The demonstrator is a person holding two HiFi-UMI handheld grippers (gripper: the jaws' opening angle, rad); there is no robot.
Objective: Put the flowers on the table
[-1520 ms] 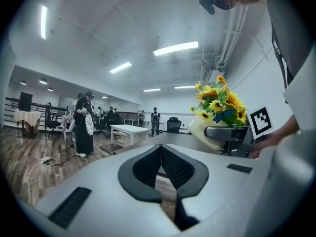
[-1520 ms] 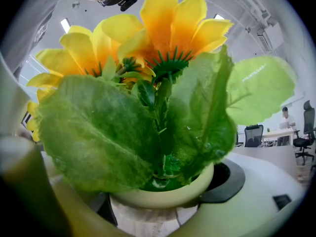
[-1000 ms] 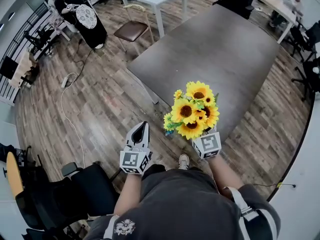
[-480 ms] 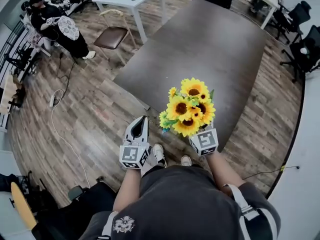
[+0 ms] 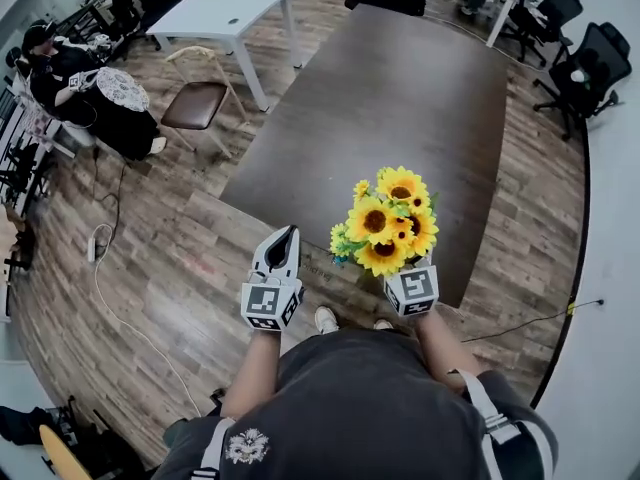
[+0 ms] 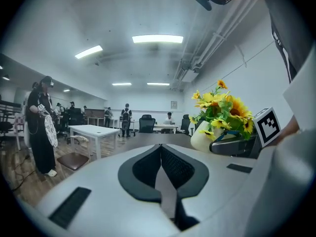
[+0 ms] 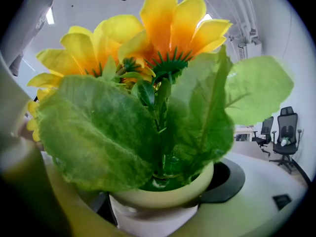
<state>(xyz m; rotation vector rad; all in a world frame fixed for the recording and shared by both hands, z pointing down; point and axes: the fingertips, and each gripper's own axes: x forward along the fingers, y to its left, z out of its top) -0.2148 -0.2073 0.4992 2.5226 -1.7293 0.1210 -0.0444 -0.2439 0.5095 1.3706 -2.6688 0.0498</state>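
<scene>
A bunch of yellow sunflowers [image 5: 388, 220] in a cream pot [image 7: 163, 196] is held up by my right gripper [image 5: 402, 266], whose jaws are shut on the pot. In the right gripper view the big green leaves [image 7: 113, 127] and petals fill the frame and hide most of the jaws. The flowers hang over the near edge of the long dark grey table [image 5: 400, 98]. My left gripper [image 5: 289, 233] is shut and empty, held over the wood floor just left of the table's near corner. The left gripper view shows the flowers [image 6: 219, 107] to its right.
A white table [image 5: 225, 13] and a brown-seated chair [image 5: 195, 103] stand left of the dark table. A person in black [image 5: 75, 78] is at the far left. Black office chairs [image 5: 590, 63] are at the upper right. A cable [image 5: 100, 268] lies on the floor.
The person has walked forward, so the table's near edge now lies under the flowers. Both grippers keep their poses, and the right one still holds the pot.
</scene>
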